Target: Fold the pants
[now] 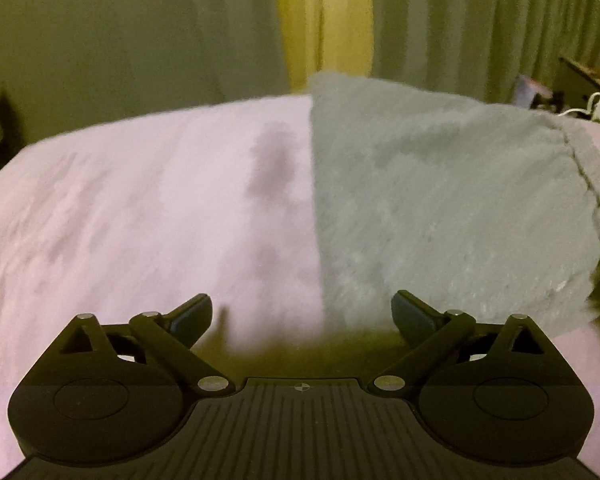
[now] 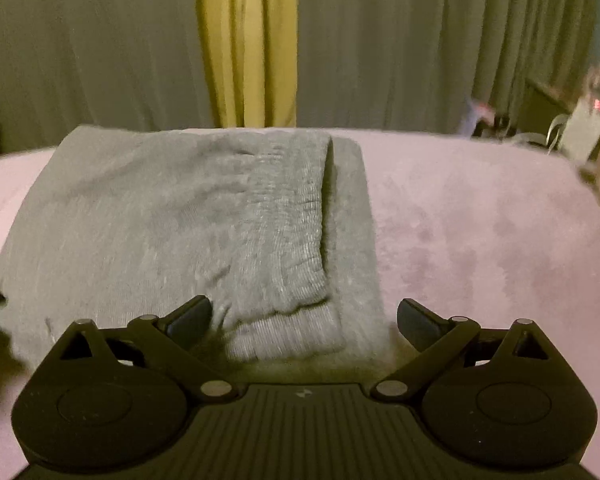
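The grey knit pants (image 2: pixel 188 220) lie folded in a rectangle on the pink bed cover (image 2: pixel 480 240). A ribbed cuff end (image 2: pixel 292 336) lies on top near the front right. In the left wrist view the pants (image 1: pixel 440 208) fill the right half. My left gripper (image 1: pixel 302 314) is open and empty, just off the pants' left front corner. My right gripper (image 2: pixel 304 318) is open and empty, with the cuff end between its spread fingers.
The pink bed cover (image 1: pixel 140 220) extends left of the pants. Grey-green and yellow curtains (image 2: pixel 248 40) hang behind the bed. A cluttered side table (image 2: pixel 580 120) stands at the far right.
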`<state>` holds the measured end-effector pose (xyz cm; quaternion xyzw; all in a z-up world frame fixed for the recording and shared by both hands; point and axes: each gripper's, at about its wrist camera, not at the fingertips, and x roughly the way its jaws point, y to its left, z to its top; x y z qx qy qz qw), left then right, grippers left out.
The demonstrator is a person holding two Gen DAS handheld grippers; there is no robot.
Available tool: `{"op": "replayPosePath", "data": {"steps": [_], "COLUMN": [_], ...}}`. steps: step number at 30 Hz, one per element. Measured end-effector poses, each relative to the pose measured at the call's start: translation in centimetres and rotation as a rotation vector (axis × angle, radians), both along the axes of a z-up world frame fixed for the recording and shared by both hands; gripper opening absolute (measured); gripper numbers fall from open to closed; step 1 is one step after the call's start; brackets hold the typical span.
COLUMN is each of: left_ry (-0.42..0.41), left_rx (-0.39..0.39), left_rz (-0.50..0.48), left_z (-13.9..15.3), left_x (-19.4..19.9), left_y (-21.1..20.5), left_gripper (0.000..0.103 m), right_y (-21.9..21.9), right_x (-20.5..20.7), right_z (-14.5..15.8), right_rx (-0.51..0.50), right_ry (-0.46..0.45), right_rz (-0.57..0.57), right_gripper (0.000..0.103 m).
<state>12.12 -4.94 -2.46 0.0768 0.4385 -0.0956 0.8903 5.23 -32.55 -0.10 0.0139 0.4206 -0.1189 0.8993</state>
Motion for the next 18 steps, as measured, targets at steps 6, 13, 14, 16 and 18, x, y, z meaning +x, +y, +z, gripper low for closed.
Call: {"op": "replayPosePath", "data": {"steps": [6, 13, 14, 16, 18], "left_ry": [0.161, 0.052, 0.066, 0.102, 0.098], "left_rx": [0.05, 0.058, 0.038, 0.044, 0.089], "left_rz": [-0.023, -0.046, -0.048, -0.061, -0.071], "left_z": [-1.0, 1.1, 1.2, 0.8, 0.5], "left_x": [-3.4, -11.1, -11.7, -13.4, -14.9], "left_y": [-0.5, -2.4, -2.7, -3.1, -3.7], "left_gripper": [0.1, 0.101, 0.101, 0.101, 0.101], "right_y": [1.9, 3.6, 3.7, 4.2, 4.8], "right_x": [-3.8, -11.8, -12.7, -13.6, -14.1], "right_z": [-0.9, -1.6, -1.5, -1.0, -0.8], "right_rx": [-0.06, 0.197, 0.208, 0.195, 0.169], "right_ry": [0.118, 0.049, 0.039, 0.058, 0.115], "right_rz": [0.047, -0.042, -0.073, -0.121, -0.145], "right_gripper": [0.099, 0.099, 0.099, 0.099, 0.099]}}
